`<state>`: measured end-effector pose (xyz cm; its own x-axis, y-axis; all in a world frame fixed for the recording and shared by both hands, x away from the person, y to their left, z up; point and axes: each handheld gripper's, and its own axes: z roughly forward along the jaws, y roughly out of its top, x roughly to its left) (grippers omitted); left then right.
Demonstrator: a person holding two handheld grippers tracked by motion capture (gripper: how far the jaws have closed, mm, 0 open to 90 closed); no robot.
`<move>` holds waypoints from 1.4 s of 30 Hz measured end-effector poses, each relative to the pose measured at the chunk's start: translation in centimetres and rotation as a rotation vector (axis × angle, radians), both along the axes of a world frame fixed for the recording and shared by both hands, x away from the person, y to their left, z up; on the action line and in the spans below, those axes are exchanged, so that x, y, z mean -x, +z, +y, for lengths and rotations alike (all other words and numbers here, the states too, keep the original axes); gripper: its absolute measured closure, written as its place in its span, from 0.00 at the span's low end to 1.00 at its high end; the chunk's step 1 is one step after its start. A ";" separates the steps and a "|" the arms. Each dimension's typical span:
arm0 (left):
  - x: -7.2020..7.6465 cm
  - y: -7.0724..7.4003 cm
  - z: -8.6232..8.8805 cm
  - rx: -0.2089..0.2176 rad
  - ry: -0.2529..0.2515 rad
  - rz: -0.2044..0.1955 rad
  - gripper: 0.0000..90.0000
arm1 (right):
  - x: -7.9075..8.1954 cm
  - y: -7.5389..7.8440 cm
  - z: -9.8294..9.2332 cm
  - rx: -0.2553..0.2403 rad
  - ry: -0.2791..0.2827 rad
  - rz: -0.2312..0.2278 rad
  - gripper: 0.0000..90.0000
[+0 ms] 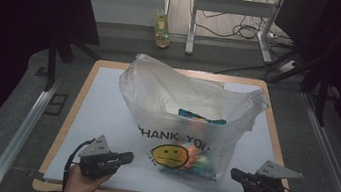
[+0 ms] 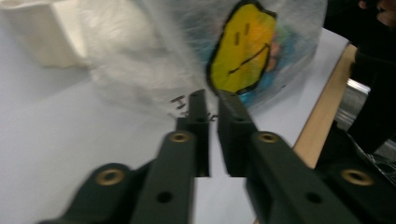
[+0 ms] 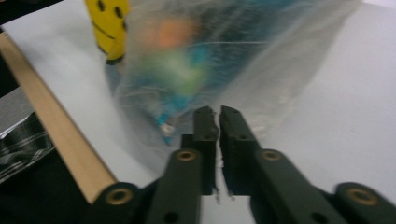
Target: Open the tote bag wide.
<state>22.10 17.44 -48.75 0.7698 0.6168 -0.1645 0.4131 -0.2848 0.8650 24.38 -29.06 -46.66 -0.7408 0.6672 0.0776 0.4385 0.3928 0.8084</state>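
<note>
Two grippers sit at the near edge of my table in the high view: my left gripper (image 1: 121,159) and my right gripper (image 1: 237,175), each pointing inward at the plastic bag (image 1: 191,114) that stands between them on the white mat (image 1: 100,111). The bag stands upright, its long axis running up from the mat, its open mouth and handles toward the far side, and its printed smiley face (image 1: 169,155) turned toward me. Colourful packets show through its lower half. Beyond the table, a bottle (image 1: 161,31) stands on the floor near the legs of a white stand (image 1: 232,19), well away from my work. Nothing lies between either gripper and the bag.

From the left gripper view, my left gripper (image 2: 212,100) has its jaws drawn together with only a thin slit between them, nothing caught there. The smiley face (image 2: 243,49) fills the space just ahead, tilted in this view.

From the right gripper view, my right gripper (image 3: 215,114) is likewise closed up and empty, its tips just short of the bag's blurred side (image 3: 224,56). The table's wooden edge (image 3: 56,135) runs along at the left.
</note>
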 end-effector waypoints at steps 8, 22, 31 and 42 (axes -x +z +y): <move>-0.6 0.3 -2.1 0.000 -0.034 -0.050 0.99 | 0.5 0.5 1.4 -0.018 0.063 -0.080 0.99; -5.3 -0.7 -4.4 -0.038 0.050 -0.090 0.99 | -2.5 0.0 3.7 -0.056 0.058 -0.115 0.99; -9.2 -3.0 -5.0 -0.048 0.122 -0.031 0.99 | -6.0 -1.5 1.9 -0.068 -0.044 -0.034 0.99; -9.5 -3.2 -4.0 -0.051 0.125 0.045 0.99 | -7.3 -1.9 0.5 -0.037 -0.101 0.019 0.99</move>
<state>31.57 13.48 -51.99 0.6786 0.7162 -0.1630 0.4863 -0.2718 0.8304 31.71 -28.57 -48.58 -0.6679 0.7350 0.1170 0.4895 0.3154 0.8130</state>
